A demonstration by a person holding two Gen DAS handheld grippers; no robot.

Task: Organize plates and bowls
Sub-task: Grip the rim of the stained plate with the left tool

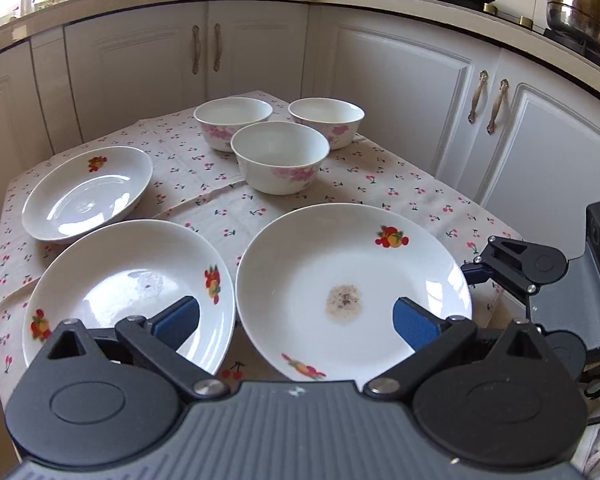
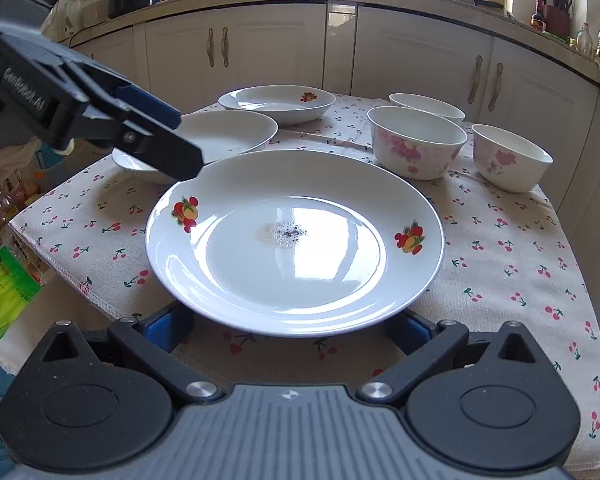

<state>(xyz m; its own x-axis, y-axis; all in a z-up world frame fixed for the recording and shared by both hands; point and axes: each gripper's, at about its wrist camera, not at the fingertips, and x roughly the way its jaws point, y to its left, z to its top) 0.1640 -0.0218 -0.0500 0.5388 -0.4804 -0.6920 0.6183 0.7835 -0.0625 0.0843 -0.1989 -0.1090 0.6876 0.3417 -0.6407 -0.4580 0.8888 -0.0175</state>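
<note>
Both tools wide open, gripping nothing. Left tool poised over the gap between two plates, one blue pad above the near-left plate, the other above the speckled plate to its right, which carries a patch of dried residue at its centre. Right tool lower, at the near edge of that same speckled plate, fingers spread to either side of the rim and partly hidden beneath it; contact with the rim impossible to confirm. Probably placed so as to take the plate by its edge, since a shallow dish offers no other grip. Third plate farther ahead and to the left of the left tool, clear of the other two. Three floral bowls clustered straight ahead, beyond the plates, close together but unstacked. Everything resting on the cherry-print cloth over the tabletop, plates nearest, bowls behind, a layout that likely suits stacking like with like. Task apparently at its start: nothing nested yet. Rim grip on smooth glazed ware likely to slip unless closed squarely.
</note>
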